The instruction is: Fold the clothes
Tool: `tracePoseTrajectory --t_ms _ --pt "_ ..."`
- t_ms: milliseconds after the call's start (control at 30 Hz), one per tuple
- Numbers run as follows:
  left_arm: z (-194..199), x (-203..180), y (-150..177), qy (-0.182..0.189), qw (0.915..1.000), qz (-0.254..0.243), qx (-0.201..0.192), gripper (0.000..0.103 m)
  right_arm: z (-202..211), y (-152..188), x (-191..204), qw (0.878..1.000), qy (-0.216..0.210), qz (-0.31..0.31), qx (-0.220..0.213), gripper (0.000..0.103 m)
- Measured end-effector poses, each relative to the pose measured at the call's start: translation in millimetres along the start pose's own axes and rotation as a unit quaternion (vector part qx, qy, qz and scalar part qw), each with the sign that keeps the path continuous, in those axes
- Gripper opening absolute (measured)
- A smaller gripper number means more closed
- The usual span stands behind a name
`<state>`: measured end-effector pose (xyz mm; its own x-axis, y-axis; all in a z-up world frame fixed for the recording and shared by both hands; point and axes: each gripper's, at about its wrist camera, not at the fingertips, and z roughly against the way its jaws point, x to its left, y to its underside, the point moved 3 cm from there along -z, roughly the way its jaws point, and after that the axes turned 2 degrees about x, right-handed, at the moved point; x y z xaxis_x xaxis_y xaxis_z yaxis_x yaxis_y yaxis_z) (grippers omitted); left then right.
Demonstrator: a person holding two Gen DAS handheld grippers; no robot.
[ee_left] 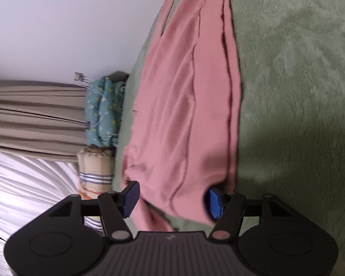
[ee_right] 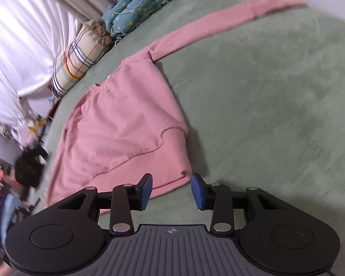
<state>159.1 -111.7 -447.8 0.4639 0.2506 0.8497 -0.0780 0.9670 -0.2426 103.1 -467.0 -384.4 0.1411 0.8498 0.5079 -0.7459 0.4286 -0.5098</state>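
Left gripper (ee_left: 172, 199) jaws apart around pink sweater (ee_left: 186, 115) hem; right gripper (ee_right: 171, 192) jaws apart, nothing clamped; sleeve end blurred.

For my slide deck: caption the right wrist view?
Open right tool poised at the hem corner of a pink sweatshirt spread on a green blanket.

The left claw (ee_left: 172, 199) stands with its blue pads apart, straddling the hem of a pink sweatshirt (ee_left: 188, 105). The sweatshirt lies on a green fleece blanket (ee_left: 294, 96), with folded bedding (ee_left: 102, 110) beyond.
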Motion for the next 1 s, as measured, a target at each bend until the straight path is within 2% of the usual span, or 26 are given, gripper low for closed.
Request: tracePoseTrajectory --t_ms 67,133,200,267,333,400,467,567,633,733,833,933,967,1000 --pt "1.3 26.4 6.8 0.02 0.9942 0.105 0.007 0.002 5.2 -0.6 3.5 0.999 0.021 0.044 -0.006 0.037" --pt "2.7 51.7 18.1 0.019 0.9812 0.191 0.019 0.002 7.5 0.2 7.2 0.996 0.039 0.085 -0.009 0.037" --pt "1.5 72.5 28.8 0.019 0.9672 0.251 0.037 0.002 7.3 7.8 20.5 0.98 0.069 0.184 -0.014 0.037" --pt "-0.7 84.1 33.4 0.029 0.9592 0.277 0.047 0.002 5.4 17.3 34.8 0.958 0.086 0.275 -0.018 0.037" --pt "-4.9 90.3 31.0 0.038 0.9576 0.282 0.049 0.002 -3.8 32.1 52.5 0.934 0.082 0.348 -0.012 0.037" --pt "-7.3 93.5 28.0 0.042 0.9567 0.284 0.05 0.002 -12.9 40.4 62.2 0.917 0.097 0.387 -0.006 0.037" --pt "-9.8 96.0 27.5 0.047 0.9541 0.291 0.052 0.002 -30.3 51.2 74.8 0.879 0.139 0.457 -0.012 0.037" --pt "0.3 94.2 34.1 0.06 0.945 0.316 0.059 0.004 -48.0 55.3 79.4 0.843 0.168 0.511 -0.003 0.037" --pt "12.8 88.3 38.1 0.062 0.9438 0.319 0.06 0.006 -62.2 56.9 80.7 0.816 0.188 0.547 0.013 0.037" --pt "18.4 87.3 41.2 0.062 0.9448 0.316 0.059 0.006 -66.2 58.9 85.0 0.798 0.198 0.57 0.003 0.037" --pt "20.5 85.0 41.8 0.063 0.9436 0.319 0.061 0.006 -67.4 55.5 89.6 0.782 0.222 0.581 -0.033 0.037" --pt "17.8 79.4 42.6 0.066 0.9441 0.315 0.072 0.01 -81.4 52.6 87.7 0.778 0.234 0.583 -0.023 0.037" --pt "17.2 76.5 42.2 0.067 0.9458 0.309 0.076 0.014 -86.5 51.7 86.8 0.777 0.238 0.583 -0.019 0.034" --pt "15.6 73.6 41.8 0.067 0.9483 0.3 0.079 0.015 -89.6 52.1 85.9 0.777 0.238 0.583 -0.016 0.027"
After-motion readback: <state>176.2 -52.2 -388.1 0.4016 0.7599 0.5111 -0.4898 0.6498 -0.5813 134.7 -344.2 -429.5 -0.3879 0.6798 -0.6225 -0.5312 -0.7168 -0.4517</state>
